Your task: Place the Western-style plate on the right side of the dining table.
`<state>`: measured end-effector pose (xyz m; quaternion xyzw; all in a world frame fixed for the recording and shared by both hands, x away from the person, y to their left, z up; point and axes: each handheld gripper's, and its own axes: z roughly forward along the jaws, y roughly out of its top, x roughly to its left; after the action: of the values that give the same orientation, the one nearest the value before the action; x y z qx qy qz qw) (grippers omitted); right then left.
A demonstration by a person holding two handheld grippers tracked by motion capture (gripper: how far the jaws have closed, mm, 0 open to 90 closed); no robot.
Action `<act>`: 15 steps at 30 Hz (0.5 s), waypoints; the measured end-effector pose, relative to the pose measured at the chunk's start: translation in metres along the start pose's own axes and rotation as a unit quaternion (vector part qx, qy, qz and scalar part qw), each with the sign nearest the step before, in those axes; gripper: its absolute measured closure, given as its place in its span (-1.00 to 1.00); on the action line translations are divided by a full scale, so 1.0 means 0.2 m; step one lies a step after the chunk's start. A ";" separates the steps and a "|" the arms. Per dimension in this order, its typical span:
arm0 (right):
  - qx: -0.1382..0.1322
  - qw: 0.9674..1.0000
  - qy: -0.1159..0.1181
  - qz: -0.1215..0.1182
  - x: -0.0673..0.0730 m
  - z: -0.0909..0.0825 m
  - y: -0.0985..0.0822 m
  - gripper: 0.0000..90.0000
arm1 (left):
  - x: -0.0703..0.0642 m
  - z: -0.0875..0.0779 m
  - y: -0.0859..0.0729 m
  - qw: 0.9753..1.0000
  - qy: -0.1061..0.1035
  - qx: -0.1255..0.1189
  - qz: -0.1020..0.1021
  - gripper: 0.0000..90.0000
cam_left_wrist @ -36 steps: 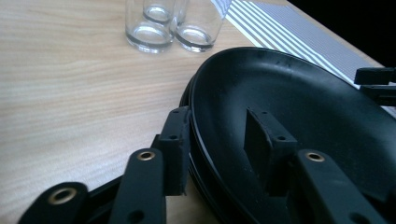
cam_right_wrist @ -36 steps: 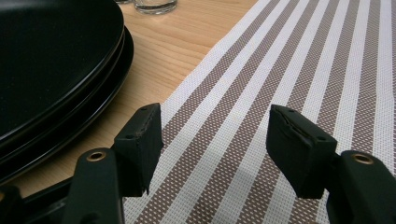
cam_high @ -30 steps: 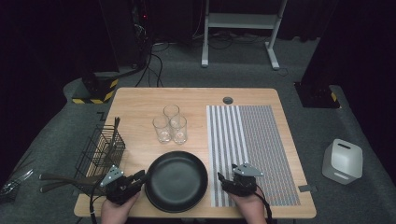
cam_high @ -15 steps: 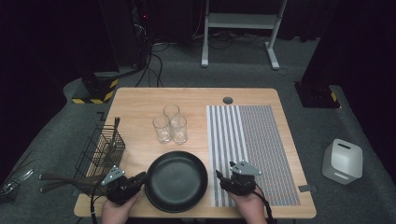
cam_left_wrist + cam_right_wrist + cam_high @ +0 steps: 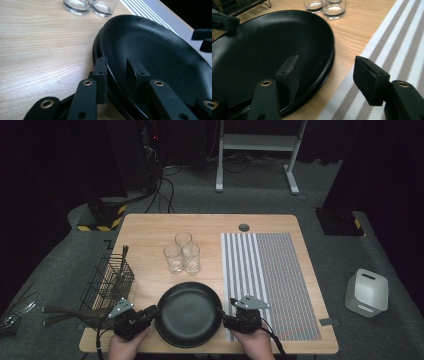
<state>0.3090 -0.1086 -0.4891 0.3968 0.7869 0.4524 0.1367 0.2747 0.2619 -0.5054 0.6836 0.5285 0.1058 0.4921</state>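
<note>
In the high view, the black plate (image 5: 189, 314) lies at the counter's (image 5: 150, 230) near edge, beside the striped mat (image 5: 272, 280). In the left gripper view, the left tongs (image 5: 117, 71) straddle its rim, just opening, not pressing. In the right gripper view, the right tongs (image 5: 329, 77) stand wide around the rim, closing. Lifting is judged not begun.

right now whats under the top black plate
A second black plate lies directly under the top black plate; its rim peeks out along the edge in both gripper views. Whether more plates sit below, and the table beneath, is covered.
</note>
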 end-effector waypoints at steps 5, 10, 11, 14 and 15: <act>0.012 1.000 0.001 0.005 0.02 0.02 -0.01 -0.04 | 0.00 -0.01 0.00 1.000 0.002 0.002 0.007 0.57; 0.029 0.999 0.008 0.026 0.05 0.05 -0.04 0.01 | 0.00 -0.01 -0.01 1.000 -0.008 0.002 -0.007 0.53; 0.033 0.999 0.014 0.033 0.05 0.05 -0.05 0.02 | 0.00 -0.01 -0.01 1.000 -0.009 0.000 -0.007 0.52; 0.040 0.999 0.014 0.025 0.06 0.07 -0.06 0.09 | 0.00 -0.01 -0.01 1.000 -0.014 0.002 -0.008 0.51; 0.040 0.999 0.017 0.027 0.06 0.07 -0.06 0.12 | 0.00 -0.01 -0.01 1.000 -0.014 0.002 -0.010 0.51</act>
<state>0.3023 -0.0949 -0.5049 0.4148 0.7956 0.4311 0.0952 0.2722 0.2635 -0.5058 0.6806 0.5284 0.0901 0.4995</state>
